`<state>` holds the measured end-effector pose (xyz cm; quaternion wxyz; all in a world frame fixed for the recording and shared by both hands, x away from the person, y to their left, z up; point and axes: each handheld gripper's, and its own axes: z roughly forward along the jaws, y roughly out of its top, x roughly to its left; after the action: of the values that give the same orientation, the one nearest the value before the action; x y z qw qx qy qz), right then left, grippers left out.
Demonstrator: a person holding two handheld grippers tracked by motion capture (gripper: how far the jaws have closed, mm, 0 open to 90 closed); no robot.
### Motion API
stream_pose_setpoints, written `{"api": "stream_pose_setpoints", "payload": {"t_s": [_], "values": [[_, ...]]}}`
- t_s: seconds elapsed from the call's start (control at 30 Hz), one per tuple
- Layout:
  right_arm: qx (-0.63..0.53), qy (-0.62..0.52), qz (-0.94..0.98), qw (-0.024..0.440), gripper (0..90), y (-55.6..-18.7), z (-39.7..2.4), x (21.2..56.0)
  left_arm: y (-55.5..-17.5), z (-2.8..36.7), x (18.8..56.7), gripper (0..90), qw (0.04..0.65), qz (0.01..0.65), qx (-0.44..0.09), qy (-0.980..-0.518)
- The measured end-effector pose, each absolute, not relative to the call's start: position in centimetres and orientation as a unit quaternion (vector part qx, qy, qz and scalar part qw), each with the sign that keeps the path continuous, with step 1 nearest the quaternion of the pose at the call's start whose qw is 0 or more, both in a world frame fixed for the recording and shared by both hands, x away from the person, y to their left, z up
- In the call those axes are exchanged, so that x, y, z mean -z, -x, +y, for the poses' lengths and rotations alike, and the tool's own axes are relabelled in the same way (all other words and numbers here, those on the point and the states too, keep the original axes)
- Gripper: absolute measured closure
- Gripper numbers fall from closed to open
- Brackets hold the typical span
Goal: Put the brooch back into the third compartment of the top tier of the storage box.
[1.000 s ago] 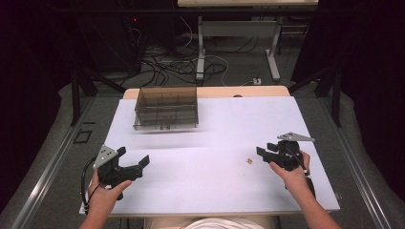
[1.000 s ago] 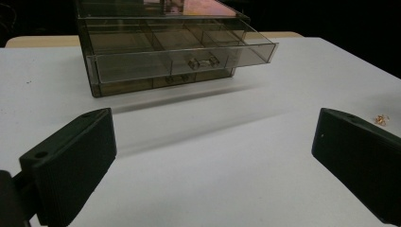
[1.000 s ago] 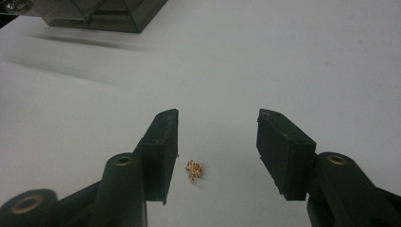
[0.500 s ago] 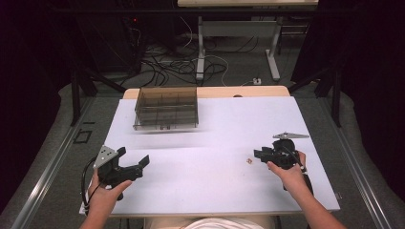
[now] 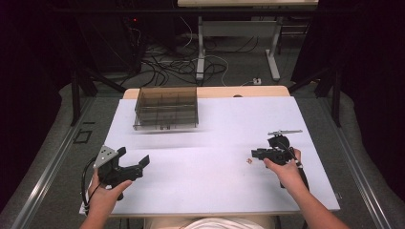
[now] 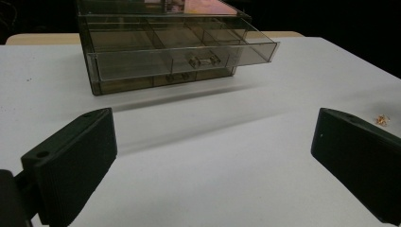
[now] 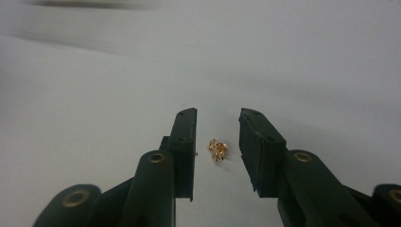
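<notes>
The high view looks forward and down over the whole white surface [image 5: 215,186], while the left gripper view sits low facing the smoky clear plastic drawer box [image 6: 165,52] and the right gripper view hovers close over the small gold trinket [image 7: 217,150], which all three views share.

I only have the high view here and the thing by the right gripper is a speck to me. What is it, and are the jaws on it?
Observer: It is a small gold-coloured trinket, lying on the white table between the right gripper jaws.
Operator: Gripped?
Observer: Not yet. The jaws have just been closing, but a gap shows on each side of it.
Operator: And the organizer's drawer?
Observer: The left gripper view shows the clear drawer pulled out of the smoky organizer box, its compartments looking empty.
Operator: Left gripper?
Observer: The left gripper is wide open, nothing between its jaws.
</notes>
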<state>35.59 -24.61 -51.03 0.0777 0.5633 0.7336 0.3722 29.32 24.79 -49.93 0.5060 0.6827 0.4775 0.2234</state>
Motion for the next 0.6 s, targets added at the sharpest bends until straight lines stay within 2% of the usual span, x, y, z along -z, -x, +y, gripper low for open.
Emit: {"api": "stream_pose_setpoints", "payload": {"t_s": [0.27,0.6], "values": [[-0.362,-0.57,0.736,0.052,71.6,-35.7,-24.3,52.1,-29.4,24.8,50.0,1.2,0.503,0.477,-0.222,-0.686],[-0.357,-0.572,0.737,0.05,74.7,-36.1,-24.2,52.7,-29.4,24.8,50.0,1.3,0.504,0.481,-0.217,-0.684]]}}
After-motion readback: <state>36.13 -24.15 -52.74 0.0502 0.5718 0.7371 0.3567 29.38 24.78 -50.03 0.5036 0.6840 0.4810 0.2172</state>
